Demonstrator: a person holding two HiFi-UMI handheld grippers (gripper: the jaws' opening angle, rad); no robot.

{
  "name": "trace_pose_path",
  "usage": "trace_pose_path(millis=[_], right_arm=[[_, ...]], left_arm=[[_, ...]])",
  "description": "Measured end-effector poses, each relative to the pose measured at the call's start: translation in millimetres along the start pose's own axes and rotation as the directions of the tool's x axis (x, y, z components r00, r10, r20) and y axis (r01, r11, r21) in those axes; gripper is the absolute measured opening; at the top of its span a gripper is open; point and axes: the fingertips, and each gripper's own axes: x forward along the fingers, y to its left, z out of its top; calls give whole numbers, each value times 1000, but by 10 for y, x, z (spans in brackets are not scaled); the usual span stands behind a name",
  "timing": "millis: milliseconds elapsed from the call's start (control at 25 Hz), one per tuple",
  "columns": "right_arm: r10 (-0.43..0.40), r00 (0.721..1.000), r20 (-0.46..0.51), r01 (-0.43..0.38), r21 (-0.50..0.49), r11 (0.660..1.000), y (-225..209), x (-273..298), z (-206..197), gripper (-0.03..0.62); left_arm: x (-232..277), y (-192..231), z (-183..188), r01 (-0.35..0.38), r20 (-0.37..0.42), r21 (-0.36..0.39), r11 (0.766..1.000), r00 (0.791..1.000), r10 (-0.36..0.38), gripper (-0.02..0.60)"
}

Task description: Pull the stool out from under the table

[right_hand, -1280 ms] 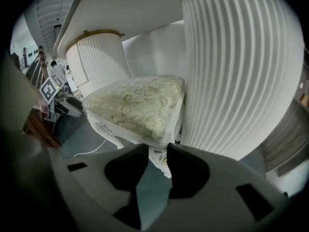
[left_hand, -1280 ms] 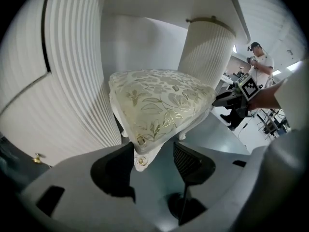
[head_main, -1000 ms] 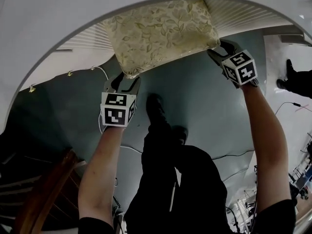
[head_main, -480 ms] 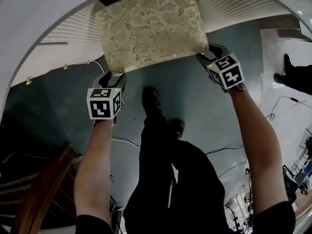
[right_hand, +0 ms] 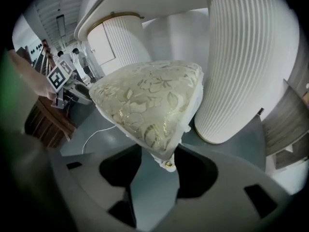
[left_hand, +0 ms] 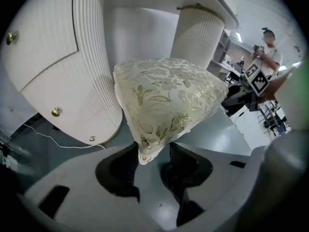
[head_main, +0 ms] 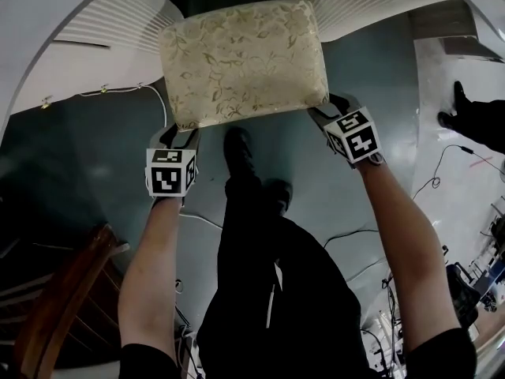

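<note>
Jaws of L gripper point(left_hand: 150, 158) have just been closing and clamp near-left corner of leaf-pattern upholstered stool point(head_main: 241, 58); R gripper point(right_hand: 161, 166) clenched on near-right corner. Stool on grey floor point(head_main: 95, 164), far edge by white table point(head_main: 39, 38), btwn fluted pedestals point(right_hand: 241, 57).

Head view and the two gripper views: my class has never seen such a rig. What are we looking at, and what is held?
A person holds a two-jaw gripper in each hand; no robot. The head view looks down from their head; each gripper view looks along one gripper's jaws. The left gripper, whose jaws have just been closing, and the right gripper each pinch a near corner of the floral cushioned stool, in front of the white table, above grey floor.
</note>
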Motion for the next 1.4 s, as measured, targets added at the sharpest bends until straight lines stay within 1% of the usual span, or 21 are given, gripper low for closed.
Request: trace_pose_path(millis=[240,320,400,520,560,640,720,800,920,1080,1160,1280,1400], right_arm=[[19,999,-45,-17,33,999,37,-17,-1,216],[22,998,-62,-20,31,999,69,-44,-61,216],[26,997,-78,-24,27,999,196,-114,-240,216],[31,994,-101,-29,26,999,489,-265,-618,216],[34,993,-111,-31,29,999,569,-303,-712,216],[39,991,-128,-33,42,999,665,-340,-808,218],[37,990,-136,-29,56,998,704,-350,-839,218],[24,990,-136,-13,79,997,749,-375,-905,218],[-10,991,-131,30,155,987,799,-434,-1016,210],[-35,994,-103,62,272,960,888,-529,-1051,212],[-57,994,-93,80,269,960,879,-608,-1031,202],[-112,988,-102,134,250,959,898,-849,-1036,201],[-141,987,-75,155,244,957,1058,-1294,-889,196]], left_arm=[[-40,25,28,12,-39,-30,999,999,-14,201],[-74,-28,-48,18,-51,-44,999,998,-20,202],[-149,-148,-266,20,-61,-58,998,998,-23,202],[-292,-365,-694,16,-78,-71,997,997,-21,202],[-326,-407,-793,13,-88,-74,997,996,-19,202],[-359,-425,-876,8,-113,-72,997,994,-16,202],[-368,-407,-882,12,-128,-68,998,992,-21,202],[-394,-427,-930,25,-130,-80,996,991,-36,206],[-458,-464,-989,36,-114,-111,993,992,-48,209],[-568,-445,-965,44,-88,-83,996,995,-51,201],[-615,-450,-899,61,-69,-56,997,996,-64,202],[-802,-463,-793,71,-43,-13,997,997,-71,202],[-1218,-480,-645,64,-12,-17,998,998,-64,202]])
